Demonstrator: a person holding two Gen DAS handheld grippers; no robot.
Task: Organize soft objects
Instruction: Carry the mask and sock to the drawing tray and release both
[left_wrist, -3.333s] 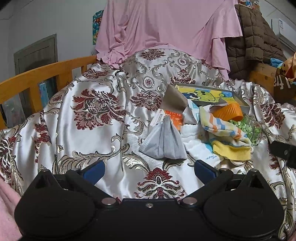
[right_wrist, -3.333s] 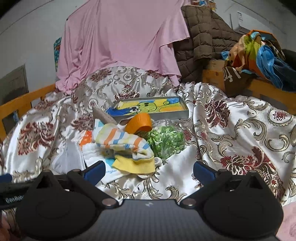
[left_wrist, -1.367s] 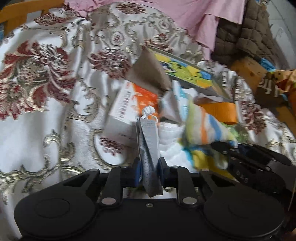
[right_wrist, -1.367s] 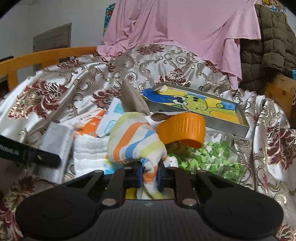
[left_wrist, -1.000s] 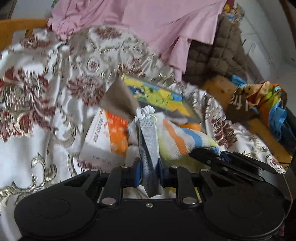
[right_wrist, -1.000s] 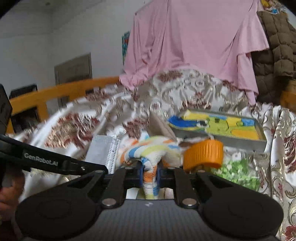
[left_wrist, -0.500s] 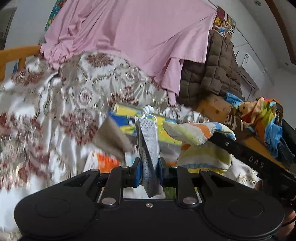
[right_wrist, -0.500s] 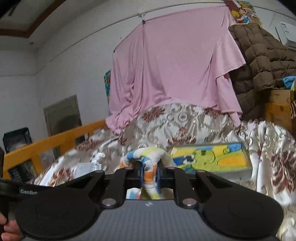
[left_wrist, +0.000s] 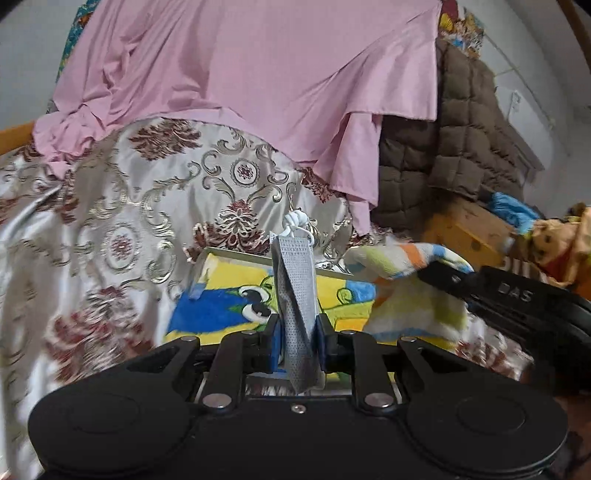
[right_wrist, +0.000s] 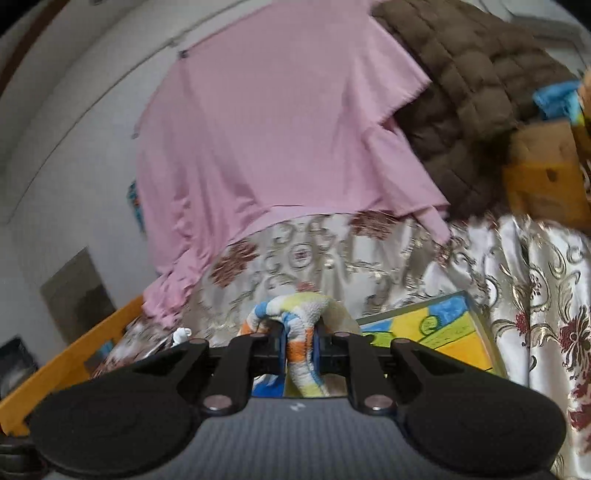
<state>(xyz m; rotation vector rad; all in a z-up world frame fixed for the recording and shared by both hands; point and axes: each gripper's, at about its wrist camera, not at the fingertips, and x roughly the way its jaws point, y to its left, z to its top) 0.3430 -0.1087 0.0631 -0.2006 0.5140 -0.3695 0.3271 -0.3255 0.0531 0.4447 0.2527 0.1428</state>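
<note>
My left gripper (left_wrist: 297, 341) is shut on a grey face mask (left_wrist: 295, 291), which stands up between the pads with its white ear loops on top. My right gripper (right_wrist: 299, 350) is shut on a striped sock (right_wrist: 295, 332) with yellow, orange and blue bands. In the left wrist view the right gripper (left_wrist: 517, 295) comes in from the right with the sock (left_wrist: 402, 262) draped over it. Both are held above a shallow box with a yellow and blue cartoon picture (left_wrist: 229, 295), which also shows in the right wrist view (right_wrist: 436, 332).
A floral satin bedspread (left_wrist: 129, 221) covers the bed. A pink sheet (left_wrist: 240, 74) and a brown quilted jacket (left_wrist: 443, 147) hang behind it. A wooden bed rail (right_wrist: 74, 354) runs on the left. A wooden box (left_wrist: 465, 229) and a plush toy (left_wrist: 561, 243) are at the right.
Both grippers have risen and moved forward over the picture box, each carrying its item. The pile of other things on the bed has dropped out of view.
</note>
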